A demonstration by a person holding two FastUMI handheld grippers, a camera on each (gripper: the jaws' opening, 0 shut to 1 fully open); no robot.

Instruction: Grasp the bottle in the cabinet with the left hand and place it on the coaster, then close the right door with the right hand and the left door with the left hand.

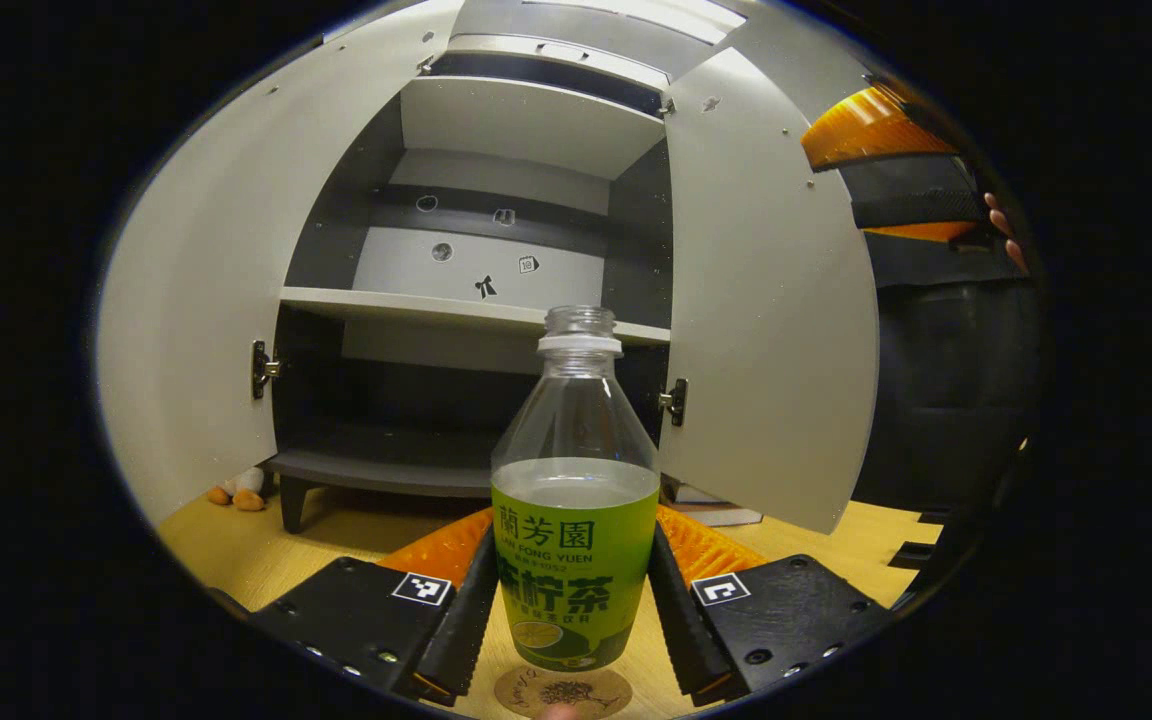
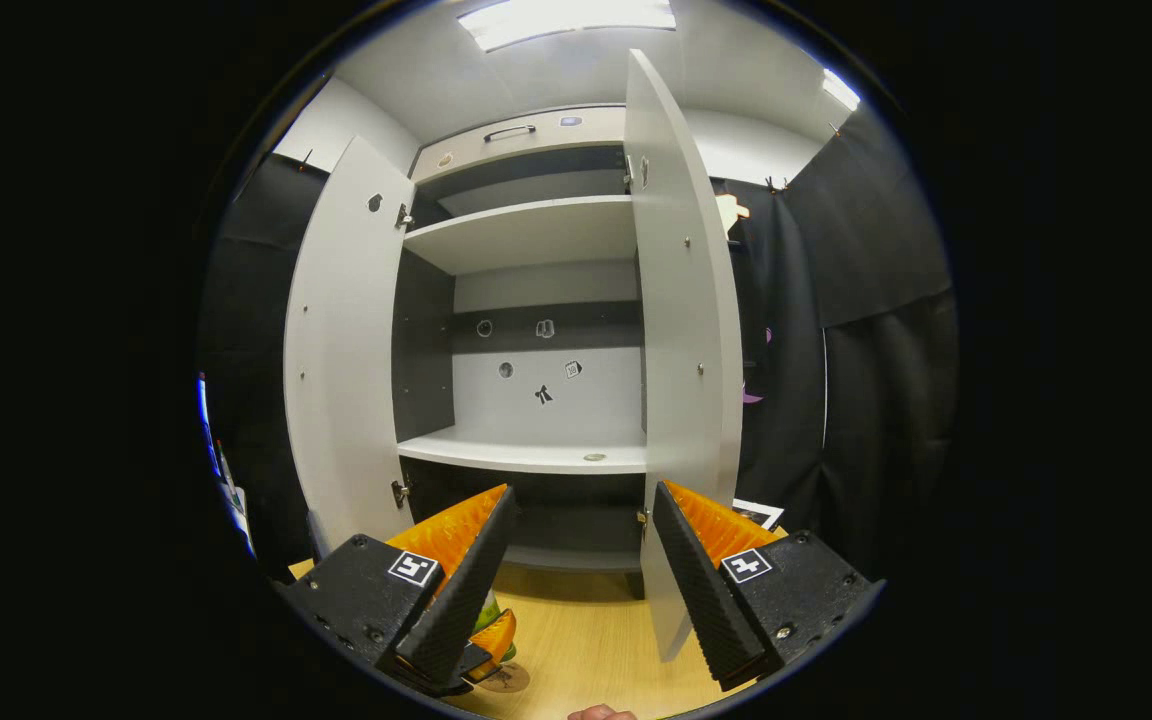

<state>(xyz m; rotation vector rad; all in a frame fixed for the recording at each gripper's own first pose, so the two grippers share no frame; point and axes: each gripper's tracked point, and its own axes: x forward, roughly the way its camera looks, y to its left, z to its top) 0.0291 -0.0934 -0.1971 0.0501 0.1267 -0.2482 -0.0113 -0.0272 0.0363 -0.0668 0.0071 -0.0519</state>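
A clear bottle with a green label, partly full and uncapped, stands upright on a round cork coaster on the wooden table. My left gripper is shut on it, both fingers against the label's sides. In the right gripper view a sliver of the bottle and the coaster show at lower left behind a finger. The grey cabinet stands behind with its left door and right door swung wide. My right gripper is open, facing the right door's edge, nothing between its fingers.
The cabinet's shelves are bare. A small plush toy lies by the cabinet's left foot. Flat books sit under the right door. A hand holds the right gripper at the far right. Black cloth walls the booth.
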